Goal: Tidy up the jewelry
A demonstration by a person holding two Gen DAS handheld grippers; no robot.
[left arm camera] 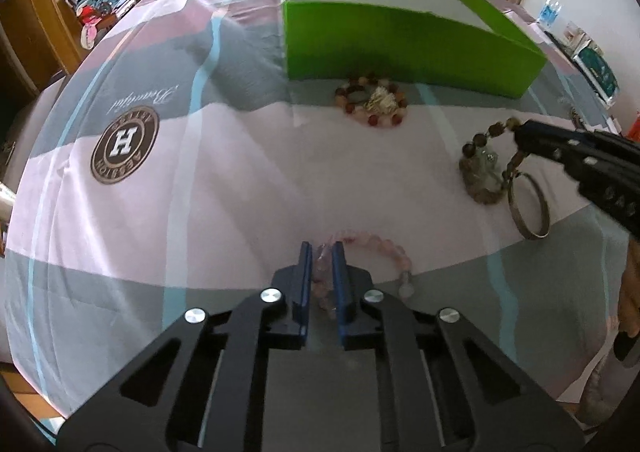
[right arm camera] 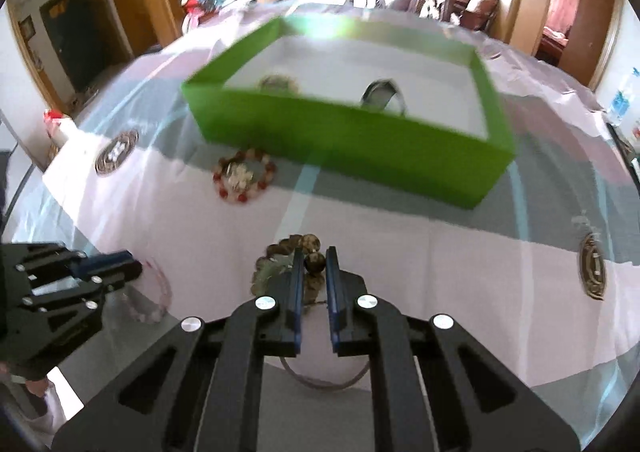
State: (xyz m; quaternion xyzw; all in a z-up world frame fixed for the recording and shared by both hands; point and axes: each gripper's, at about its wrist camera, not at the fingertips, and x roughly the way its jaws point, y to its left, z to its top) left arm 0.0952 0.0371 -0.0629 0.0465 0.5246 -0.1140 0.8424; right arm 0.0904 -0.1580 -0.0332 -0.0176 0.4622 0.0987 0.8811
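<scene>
My left gripper (left arm camera: 322, 248) is shut on a pale pink bead bracelet (left arm camera: 394, 252) that lies on the cloth; it also shows in the right wrist view (right arm camera: 154, 300). My right gripper (right arm camera: 313, 254) is shut on a brown bead bracelet (right arm camera: 280, 256) and lifts one side of it; the left wrist view shows it too (left arm camera: 482, 150). A green box (left arm camera: 400, 40) stands behind, open at the top. In the right wrist view the box (right arm camera: 360, 136) holds a beaded piece (right arm camera: 278, 84) and a metal bangle (right arm camera: 384, 94).
A red and white bead bracelet (left arm camera: 374, 100) with a pale ornament lies in front of the box, also in the right wrist view (right arm camera: 244, 178). A metal bangle (left arm camera: 528, 204) lies by the brown beads. A water bottle (left arm camera: 552, 6) and packages stand at the table's right edge.
</scene>
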